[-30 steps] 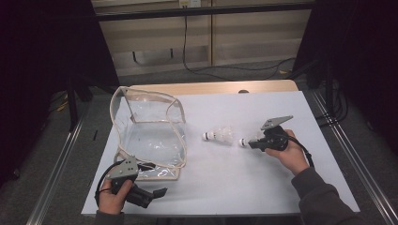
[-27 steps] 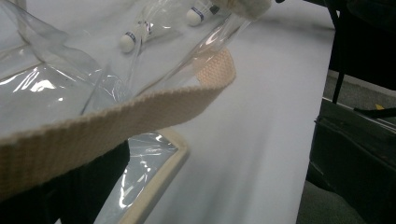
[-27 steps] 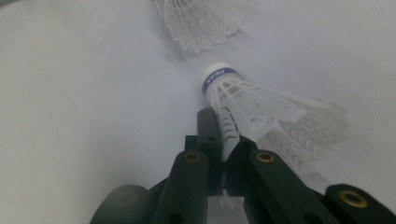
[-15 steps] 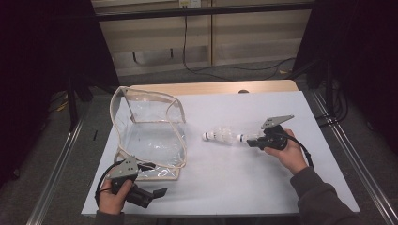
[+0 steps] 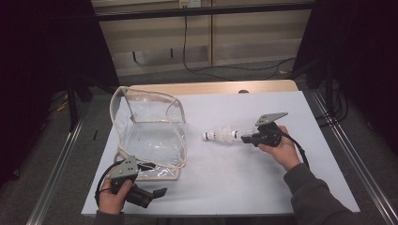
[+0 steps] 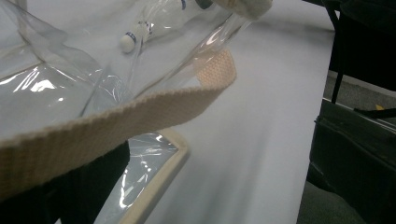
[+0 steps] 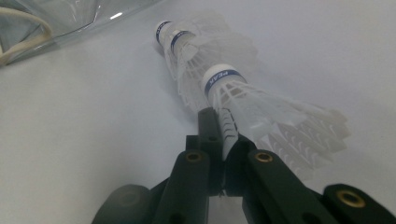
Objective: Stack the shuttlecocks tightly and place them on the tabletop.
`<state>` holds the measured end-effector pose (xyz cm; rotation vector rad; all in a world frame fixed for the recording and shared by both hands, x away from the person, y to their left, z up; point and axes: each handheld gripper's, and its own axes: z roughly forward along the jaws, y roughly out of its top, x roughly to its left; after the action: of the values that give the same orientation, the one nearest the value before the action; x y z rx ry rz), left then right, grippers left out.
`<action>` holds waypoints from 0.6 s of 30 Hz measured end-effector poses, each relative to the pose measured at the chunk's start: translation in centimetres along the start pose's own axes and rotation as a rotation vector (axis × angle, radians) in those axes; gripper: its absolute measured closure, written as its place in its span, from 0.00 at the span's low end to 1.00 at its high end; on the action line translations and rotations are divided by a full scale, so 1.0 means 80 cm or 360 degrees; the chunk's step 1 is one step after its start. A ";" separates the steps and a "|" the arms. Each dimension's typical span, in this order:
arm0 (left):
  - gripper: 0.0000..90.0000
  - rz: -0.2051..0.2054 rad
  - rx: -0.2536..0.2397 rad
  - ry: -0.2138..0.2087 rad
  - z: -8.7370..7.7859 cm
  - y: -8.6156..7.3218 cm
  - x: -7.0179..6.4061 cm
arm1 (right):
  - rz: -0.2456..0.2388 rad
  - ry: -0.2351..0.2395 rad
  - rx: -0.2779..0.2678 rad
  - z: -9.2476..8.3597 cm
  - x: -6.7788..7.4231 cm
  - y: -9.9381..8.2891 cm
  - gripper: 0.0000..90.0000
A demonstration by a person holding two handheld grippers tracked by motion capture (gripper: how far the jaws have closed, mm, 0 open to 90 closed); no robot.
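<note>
Right now the right gripper (image 5: 245, 138) sits on the white table (image 5: 244, 187), jaws pressed together on the feather skirt of a shuttlecock (image 7: 243, 100). In the right gripper view the skirt's edge is pinched between the two black jaws, cork tip w/ blue band pointing away from the tool. A second shuttlecock (image 7: 187, 42) lies just past it, nearly in line, cork also pointing away; the two skirts overlap or touch, hard to tell which. From the high view both shuttlecocks (image 5: 220, 135) show as one pale shape stretching from the jaws toward the clear bag (image 5: 148, 133), well short of it.

The left gripper (image 5: 162, 192) is at the near left edge of the table, just beside the bag's near corner. Its jaws are mostly hidden in the left gripper view behind the bag's cream strap (image 6: 107, 123), so can't tell if they're spread or closed. Bag stands open-sided, clear plastic w/ cream trim, between the two hands.
</note>
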<state>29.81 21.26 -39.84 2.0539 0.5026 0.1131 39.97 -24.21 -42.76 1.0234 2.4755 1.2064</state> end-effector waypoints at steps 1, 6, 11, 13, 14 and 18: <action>0.05 0.0000 -0.0003 0.0002 0.000 0.000 0.000 | -0.0005 -0.0002 0.0000 0.001 0.000 0.001 0.99; 0.05 0.0002 0.0001 0.0001 0.000 0.000 0.000 | -0.0009 0.0010 -0.0005 0.004 0.001 0.004 0.99; 0.05 0.0000 -0.0003 0.0003 0.000 0.000 0.000 | -0.0018 0.0012 0.0023 0.009 0.000 0.005 0.99; 0.05 -0.0003 -0.0004 0.0002 0.000 0.000 0.000 | -0.0026 0.0012 0.0020 0.010 0.001 0.006 0.99; 0.05 -0.0003 -0.0003 0.0002 0.000 0.000 0.000 | -0.0023 0.0012 0.0020 0.011 0.002 0.006 0.99; 0.06 -0.0003 -0.0002 0.0000 0.000 0.000 0.000 | -0.0035 0.0015 0.0026 0.014 0.003 0.008 0.99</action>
<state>29.81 21.25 -39.85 2.0522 0.5044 0.1123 40.63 -23.09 -43.00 0.9939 2.5007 1.1894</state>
